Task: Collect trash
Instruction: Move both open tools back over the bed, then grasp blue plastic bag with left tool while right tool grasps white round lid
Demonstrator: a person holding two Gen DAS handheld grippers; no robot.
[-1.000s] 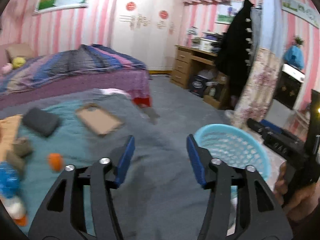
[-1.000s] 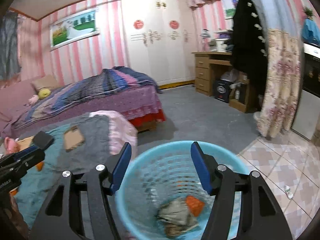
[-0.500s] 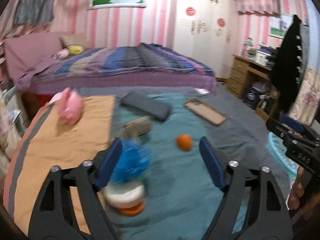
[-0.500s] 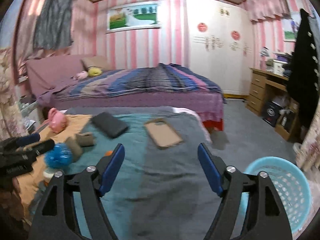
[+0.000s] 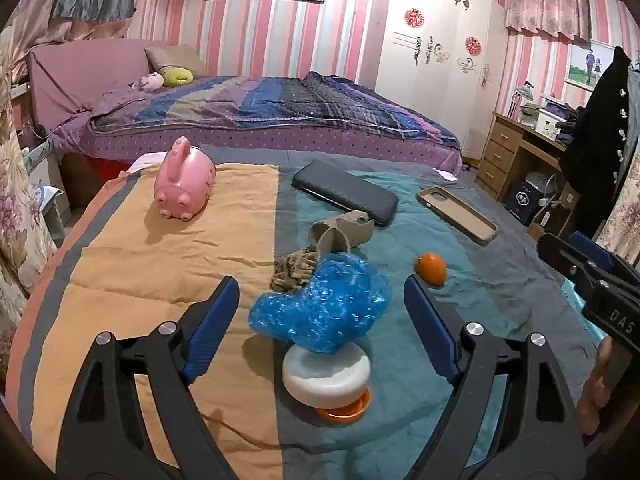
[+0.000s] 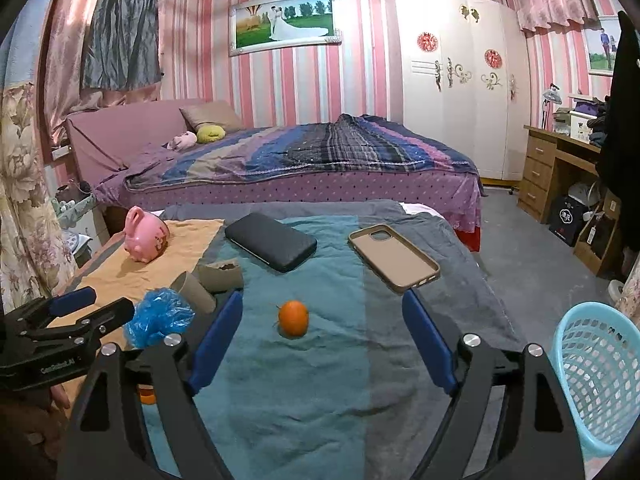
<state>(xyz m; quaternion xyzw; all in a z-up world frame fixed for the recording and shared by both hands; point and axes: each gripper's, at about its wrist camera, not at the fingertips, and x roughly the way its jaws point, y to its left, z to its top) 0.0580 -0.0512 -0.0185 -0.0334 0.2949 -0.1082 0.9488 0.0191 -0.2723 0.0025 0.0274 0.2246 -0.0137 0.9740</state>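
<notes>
A crumpled blue plastic bag (image 5: 324, 312) lies on a white round container (image 5: 326, 376) on the cloth-covered table. My left gripper (image 5: 322, 312) is open, its blue pads on either side of the bag, not touching it. Behind the bag lie a brown crumpled paper wad (image 5: 294, 270) and two cardboard tubes (image 5: 340, 232). An orange (image 6: 293, 317) lies in front of my open, empty right gripper (image 6: 322, 336). The light blue trash basket (image 6: 600, 376) stands on the floor at the right. The bag also shows in the right wrist view (image 6: 160, 316).
A pink piggy bank (image 5: 184, 190), a dark flat case (image 5: 346, 192) and a tan phone case (image 6: 394, 258) lie on the table (image 5: 160, 264). A purple bed (image 6: 300, 160) stands behind, a wooden desk (image 6: 560, 172) at the right.
Both grippers swung left from the basket to the table. The left one closed in on the blue bag, now between its open fingers. The right one now faces the orange.
</notes>
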